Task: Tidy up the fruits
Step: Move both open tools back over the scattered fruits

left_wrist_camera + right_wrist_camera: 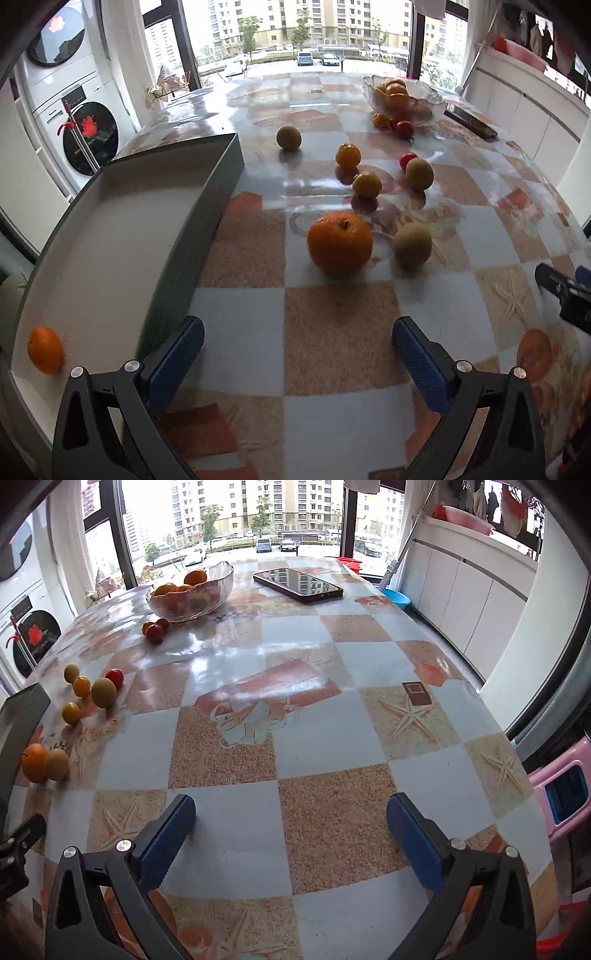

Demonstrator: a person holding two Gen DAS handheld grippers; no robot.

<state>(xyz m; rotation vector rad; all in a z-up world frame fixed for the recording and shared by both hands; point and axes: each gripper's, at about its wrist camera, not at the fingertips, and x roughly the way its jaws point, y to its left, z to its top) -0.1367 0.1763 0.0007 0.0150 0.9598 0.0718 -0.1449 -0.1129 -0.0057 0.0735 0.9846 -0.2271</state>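
Note:
My left gripper [297, 339] is open and empty above the checkered tablecloth. A large orange [340, 243] lies ahead of it, a brown-green fruit [412, 244] beside that. Further off lie small yellow-orange fruits [366, 184], another brown-green fruit [419, 173] and a red tomato [406, 159]. One orange [45, 349] lies in the dark-walled box [207, 206] at the left. My right gripper [291, 814] is open and empty over bare table. The same fruits show at its far left, among them the large orange [34, 762].
A glass bowl [218, 587] with oranges stands at the far side, small tomatoes [155, 631] before it. A phone [297, 584] lies at the back. The table edge runs along the right, with a pink stool [565, 797] beyond. Washing machines [70, 103] stand left.

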